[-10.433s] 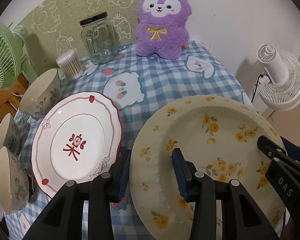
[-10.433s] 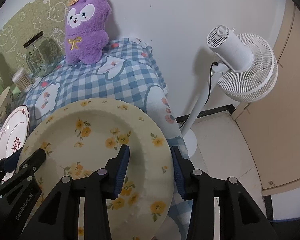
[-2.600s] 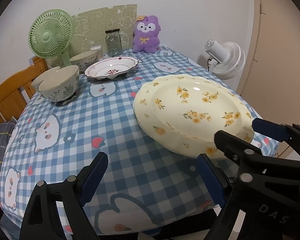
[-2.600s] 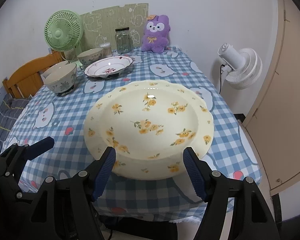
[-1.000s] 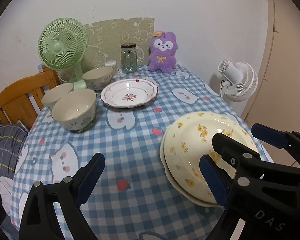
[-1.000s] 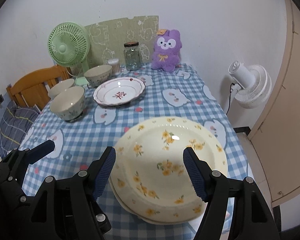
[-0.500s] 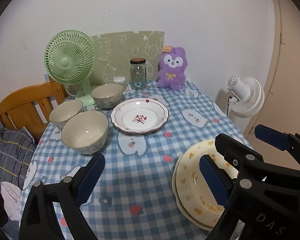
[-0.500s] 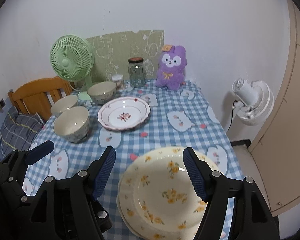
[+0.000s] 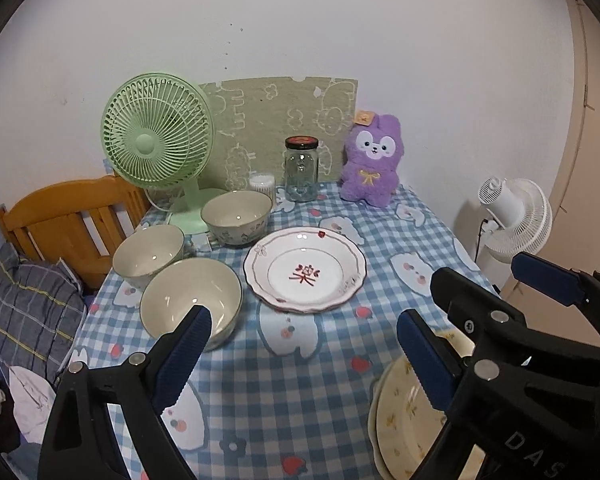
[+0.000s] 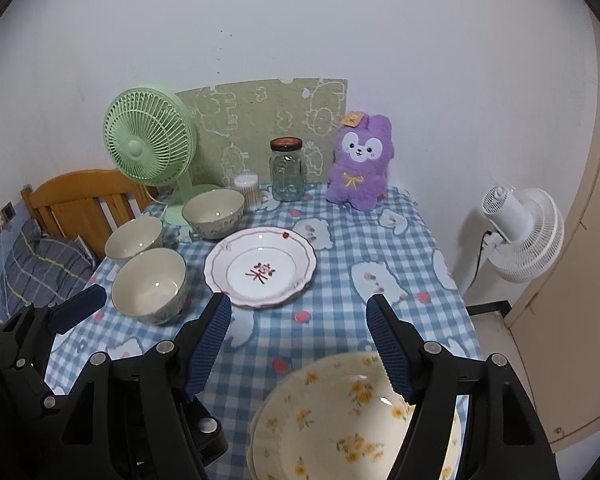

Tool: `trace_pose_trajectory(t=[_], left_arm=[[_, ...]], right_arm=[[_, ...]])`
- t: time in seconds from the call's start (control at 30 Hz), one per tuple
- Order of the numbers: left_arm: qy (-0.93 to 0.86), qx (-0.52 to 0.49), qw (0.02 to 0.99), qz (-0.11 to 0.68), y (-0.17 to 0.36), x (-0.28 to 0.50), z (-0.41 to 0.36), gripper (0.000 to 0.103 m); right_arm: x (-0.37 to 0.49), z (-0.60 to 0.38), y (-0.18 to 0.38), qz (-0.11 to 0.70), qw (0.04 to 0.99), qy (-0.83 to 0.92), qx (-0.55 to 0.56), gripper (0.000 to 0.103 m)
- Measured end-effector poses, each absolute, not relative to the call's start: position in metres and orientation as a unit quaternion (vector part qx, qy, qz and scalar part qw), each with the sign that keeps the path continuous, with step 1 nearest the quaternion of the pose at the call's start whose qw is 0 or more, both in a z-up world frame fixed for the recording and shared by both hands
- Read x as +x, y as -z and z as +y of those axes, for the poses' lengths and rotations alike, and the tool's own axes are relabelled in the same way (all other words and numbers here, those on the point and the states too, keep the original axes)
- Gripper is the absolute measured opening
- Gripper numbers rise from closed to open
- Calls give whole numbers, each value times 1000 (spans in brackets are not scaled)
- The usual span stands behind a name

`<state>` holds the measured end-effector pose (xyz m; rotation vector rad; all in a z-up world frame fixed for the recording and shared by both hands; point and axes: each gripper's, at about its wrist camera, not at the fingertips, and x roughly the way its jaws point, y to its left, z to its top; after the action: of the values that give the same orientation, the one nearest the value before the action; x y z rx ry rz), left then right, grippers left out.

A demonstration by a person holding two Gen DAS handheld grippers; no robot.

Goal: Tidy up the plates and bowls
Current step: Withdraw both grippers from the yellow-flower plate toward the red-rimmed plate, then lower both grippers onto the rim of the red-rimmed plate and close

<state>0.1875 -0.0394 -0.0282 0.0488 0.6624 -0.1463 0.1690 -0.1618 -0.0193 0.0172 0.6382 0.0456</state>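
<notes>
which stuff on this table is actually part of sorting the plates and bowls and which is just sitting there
Part of the job:
- cream yellow-flowered plates, stacked at the near edge
- white red-rimmed plate
- three cream ceramic bowls

Just lying about:
- green desk fan
- glass jar
- purple plush toy
- cotton swab tub

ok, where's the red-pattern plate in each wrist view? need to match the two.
Left wrist: red-pattern plate sits at centre, just above the gap between the claw fingers.
Right wrist: plate sits left of centre, above the left finger tip.
Shared landmark: the purple plush at the table's far edge, beyond and right of the plate in both.
</notes>
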Motion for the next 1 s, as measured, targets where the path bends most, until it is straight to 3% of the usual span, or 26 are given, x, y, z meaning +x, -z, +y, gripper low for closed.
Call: trace_pose_trajectory(t=[0.77,1.0], left_arm=[[48,18,942,331,18,286,-42,89],[39,17,935,352,36,329,-48,89]], right_arm=[[277,-164,9,315,947,-53,35,73],[320,-168,23,330,941,-59,43,73]])
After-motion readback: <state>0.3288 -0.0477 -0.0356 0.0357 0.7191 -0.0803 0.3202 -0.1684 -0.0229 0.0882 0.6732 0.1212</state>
